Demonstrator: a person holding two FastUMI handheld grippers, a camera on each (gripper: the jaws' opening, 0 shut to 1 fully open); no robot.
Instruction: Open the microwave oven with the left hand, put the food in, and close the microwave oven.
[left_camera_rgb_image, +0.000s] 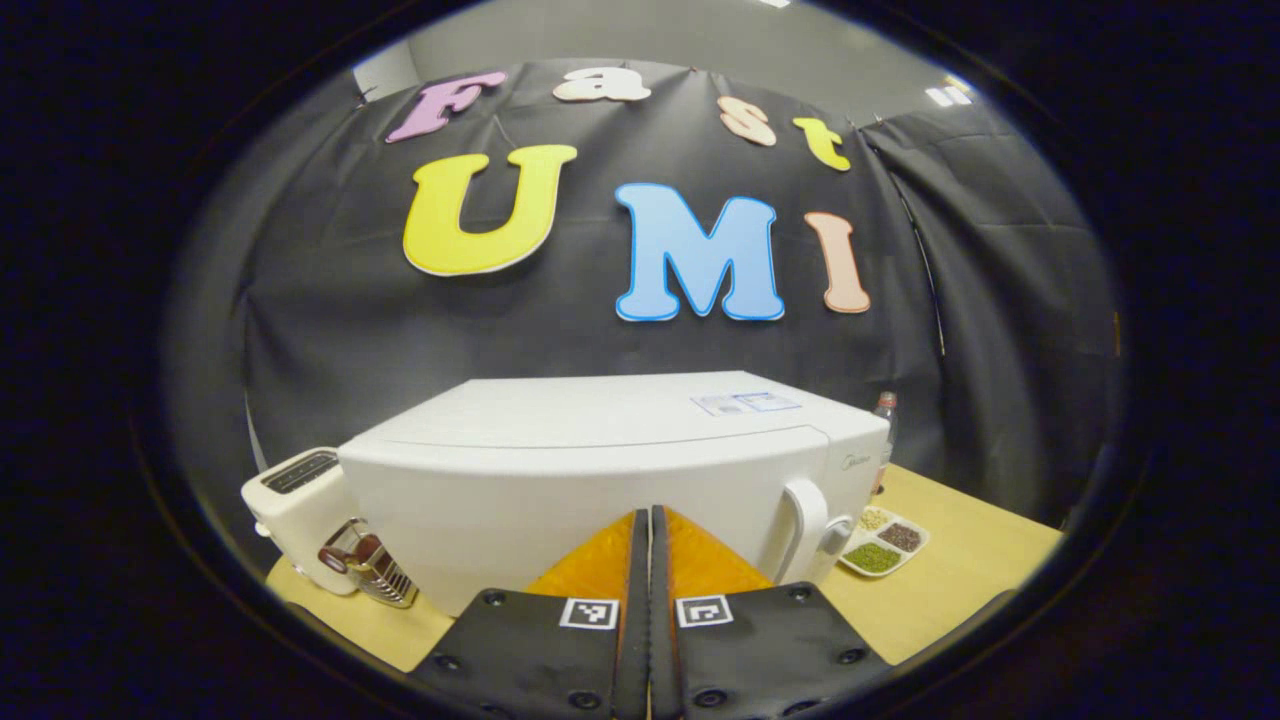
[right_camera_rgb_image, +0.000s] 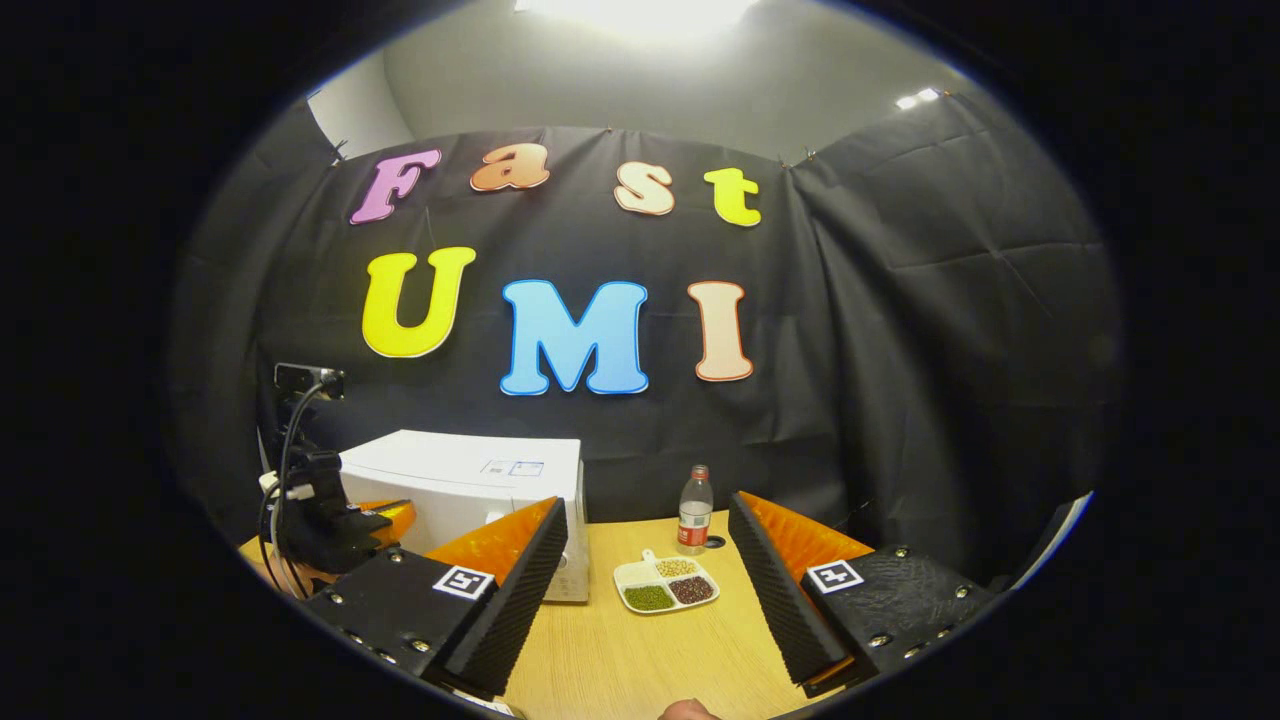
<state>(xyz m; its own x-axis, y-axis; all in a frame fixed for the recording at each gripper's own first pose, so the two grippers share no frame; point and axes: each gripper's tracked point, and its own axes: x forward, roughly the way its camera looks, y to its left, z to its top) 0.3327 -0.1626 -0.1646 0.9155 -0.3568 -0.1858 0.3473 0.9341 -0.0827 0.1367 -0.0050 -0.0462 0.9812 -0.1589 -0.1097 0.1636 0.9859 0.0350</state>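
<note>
Microwave (left_camera_rgb_image: 600, 470) on table (right_camera_rgb_image: 640, 660); toaster (left_camera_rgb_image: 300, 520) left, food tray (right_camera_rgb_image: 665, 585) right, bottle (right_camera_rgb_image: 694, 510) behind tray.

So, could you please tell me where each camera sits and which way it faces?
Left gripper view: rides on the left gripper, jaws together, close in front of the closed microwave, toaster beside it.
Right gripper view: rides on the right gripper, jaws wide apart, farther back over the table, facing the food tray and bottle; the left gripper shows by the microwave.
Shared: microwave, tray, bottle, table.

Left gripper (left_camera_rgb_image: 650, 520) jaws together; right gripper (right_camera_rgb_image: 645, 545) jaws wide apart.
</note>
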